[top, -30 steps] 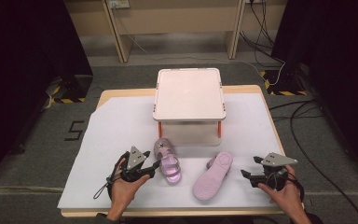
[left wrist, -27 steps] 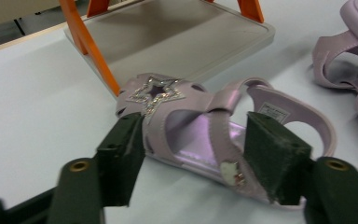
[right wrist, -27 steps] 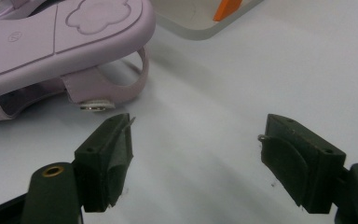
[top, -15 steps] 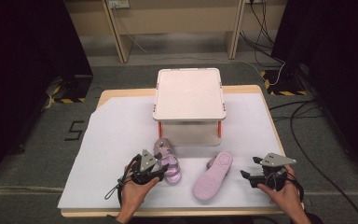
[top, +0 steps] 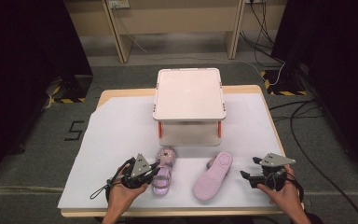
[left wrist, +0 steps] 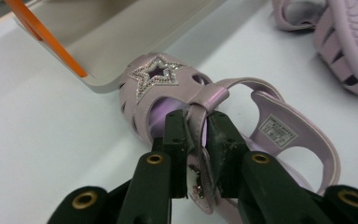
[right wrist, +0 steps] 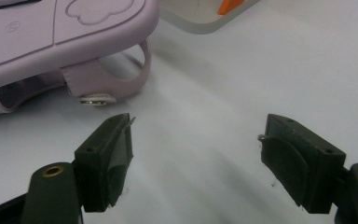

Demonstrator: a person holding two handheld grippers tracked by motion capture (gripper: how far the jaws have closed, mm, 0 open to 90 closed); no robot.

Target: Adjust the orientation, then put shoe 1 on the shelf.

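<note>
A: The left tongs (left wrist: 196, 140) have just been closing and now pinch the strap of the upright lilac sandal (left wrist: 223, 116) on the tabletop (top: 121, 135), by the white two-tier rack (top: 189, 93).

B: So a lift probably comes next, clearing the rack's edge. The right tongs (right wrist: 196, 158) gape, holding nothing, near the overturned sandal (top: 213, 175).

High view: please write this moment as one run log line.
left gripper: shut on upright lilac star sandal strap | right gripper: open | overturned lilac sandal: untouched
</note>
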